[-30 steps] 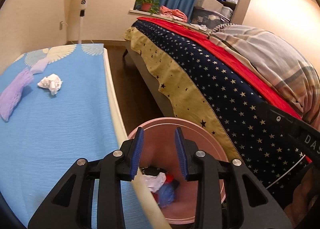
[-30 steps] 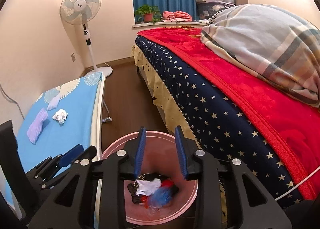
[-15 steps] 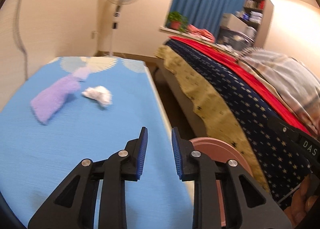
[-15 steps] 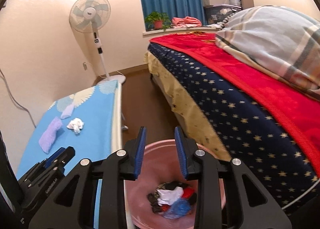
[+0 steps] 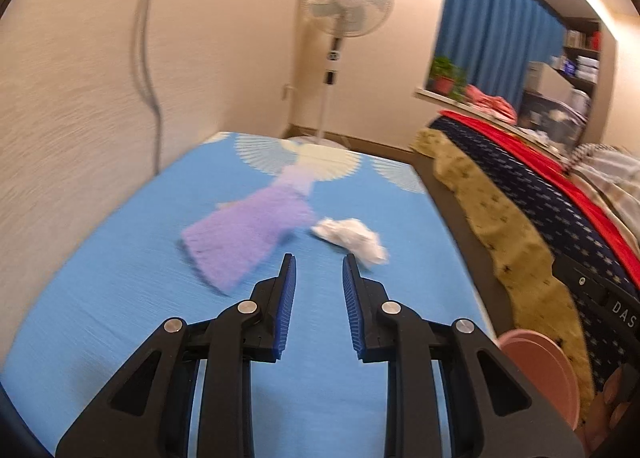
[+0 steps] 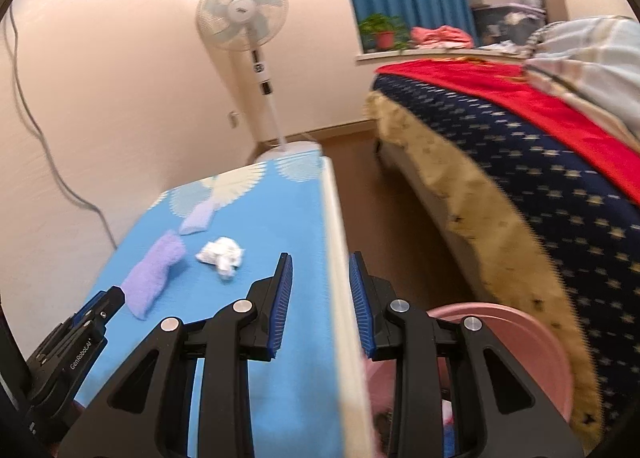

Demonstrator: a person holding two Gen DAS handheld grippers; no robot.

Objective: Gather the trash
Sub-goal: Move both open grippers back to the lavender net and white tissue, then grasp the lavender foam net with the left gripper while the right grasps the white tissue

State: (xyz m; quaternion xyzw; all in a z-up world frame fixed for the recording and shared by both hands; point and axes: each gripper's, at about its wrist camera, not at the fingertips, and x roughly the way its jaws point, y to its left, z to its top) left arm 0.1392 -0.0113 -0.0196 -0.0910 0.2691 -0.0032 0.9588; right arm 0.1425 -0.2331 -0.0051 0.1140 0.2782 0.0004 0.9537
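Note:
A crumpled white paper wad (image 5: 352, 238) lies on the blue-covered table (image 5: 120, 298), just ahead and to the right of my left gripper (image 5: 318, 262). That gripper is open, with nothing between its blue pads. My right gripper (image 6: 320, 262) is open too and hangs over the table's cream right edge (image 6: 340, 258). From there the paper wad (image 6: 222, 256) is ahead to the left. The pink trash bin (image 6: 520, 338) stands on the floor below the right gripper, its contents mostly hidden. The pink bin (image 5: 536, 366) shows at the lower right in the left wrist view. The left gripper (image 6: 104, 300) appears low on the left in the right wrist view.
A purple knitted cloth (image 5: 248, 234) lies left of the wad, touching or nearly touching it. A standing fan (image 5: 346, 6) is beyond the table's far end. A bed with a starred navy cover (image 6: 540, 162) runs along the right, across a narrow strip of wooden floor. A cable hangs on the left wall.
Both grippers have swung left, away from above the bin and toward the table. The left one now faces the wad and cloth from close by, with its jaws a little narrower.

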